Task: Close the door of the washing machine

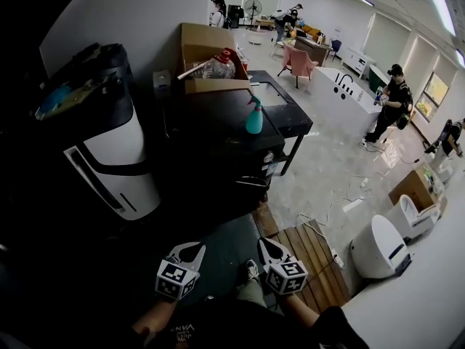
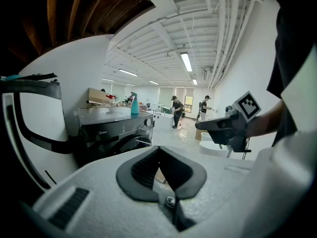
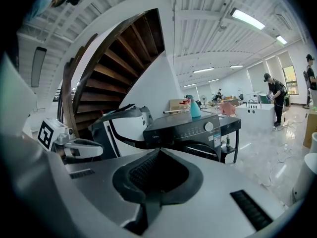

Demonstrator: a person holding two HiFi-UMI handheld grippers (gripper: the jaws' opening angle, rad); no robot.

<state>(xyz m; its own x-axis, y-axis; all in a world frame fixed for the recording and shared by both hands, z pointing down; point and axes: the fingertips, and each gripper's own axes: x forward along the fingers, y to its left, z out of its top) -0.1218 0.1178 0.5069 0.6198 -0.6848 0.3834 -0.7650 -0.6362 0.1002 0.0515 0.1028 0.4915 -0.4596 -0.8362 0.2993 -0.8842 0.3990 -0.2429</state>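
Observation:
The black front-loading washing machine (image 1: 218, 147) stands ahead of me with a teal spray bottle (image 1: 254, 116) on its top. Its round door (image 2: 130, 144) shows a chrome rim low on the front, and how far it stands open I cannot tell. The machine (image 3: 190, 128) and door (image 3: 210, 151) also show in the right gripper view. My left gripper (image 1: 187, 251) and right gripper (image 1: 270, 249) are side by side low in the head view, well short of the machine. Both are shut and empty, jaws meeting in their own views (image 2: 159, 148) (image 3: 157, 151).
A white and black appliance (image 1: 120, 169) stands left of the machine. Behind it are cardboard boxes (image 1: 207, 49), with a black table (image 1: 294, 118) beside it. Wooden boards (image 1: 309, 257) and a white unit (image 1: 381, 247) are at right. People (image 1: 392, 100) stand far off. A wooden staircase (image 3: 116, 66) rises at left.

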